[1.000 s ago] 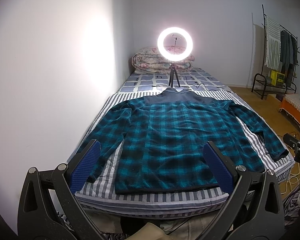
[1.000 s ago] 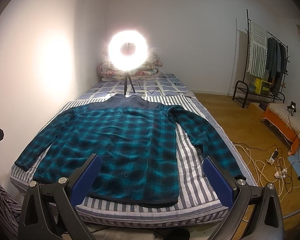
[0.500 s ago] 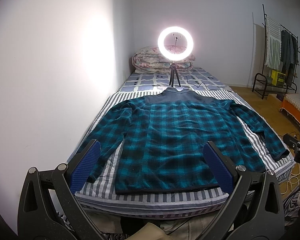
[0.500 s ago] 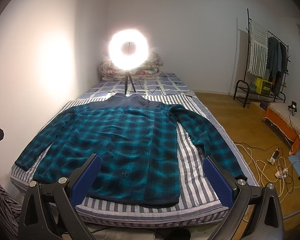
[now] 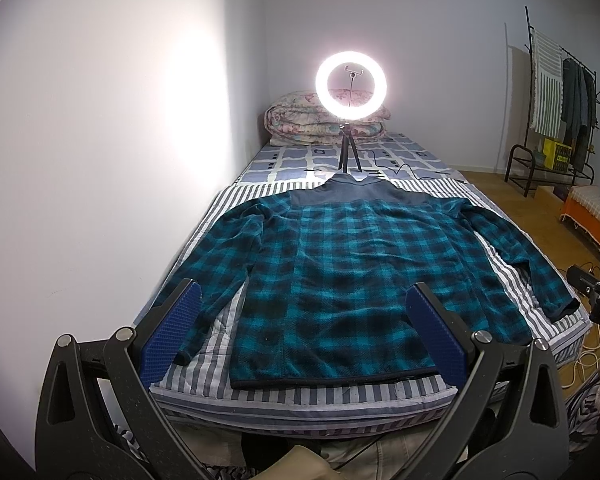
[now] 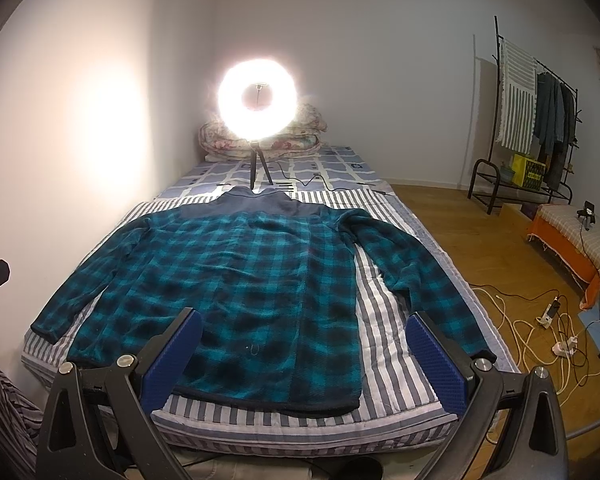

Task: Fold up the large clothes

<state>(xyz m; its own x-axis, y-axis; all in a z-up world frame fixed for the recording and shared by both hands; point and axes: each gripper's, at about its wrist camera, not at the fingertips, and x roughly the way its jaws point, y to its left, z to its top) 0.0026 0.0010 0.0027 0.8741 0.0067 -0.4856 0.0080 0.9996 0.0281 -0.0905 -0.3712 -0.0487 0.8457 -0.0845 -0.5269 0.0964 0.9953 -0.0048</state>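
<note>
A teal and black plaid fleece jacket (image 5: 352,276) lies flat on the striped bed (image 5: 300,396), back up, both sleeves spread out, hem toward me. It also shows in the right wrist view (image 6: 244,288). My left gripper (image 5: 304,336) is open and empty, held above the foot of the bed over the jacket's hem. My right gripper (image 6: 304,352) is open and empty, held over the hem's right part. Part of the right gripper (image 5: 596,296) shows at the left wrist view's right edge.
A lit ring light on a small tripod (image 5: 351,92) stands on the bed beyond the collar, with a folded quilt (image 5: 300,124) behind it. A wall runs along the bed's left side. A clothes rack (image 6: 540,120), an orange bench (image 6: 576,240) and floor cables (image 6: 540,320) are at right.
</note>
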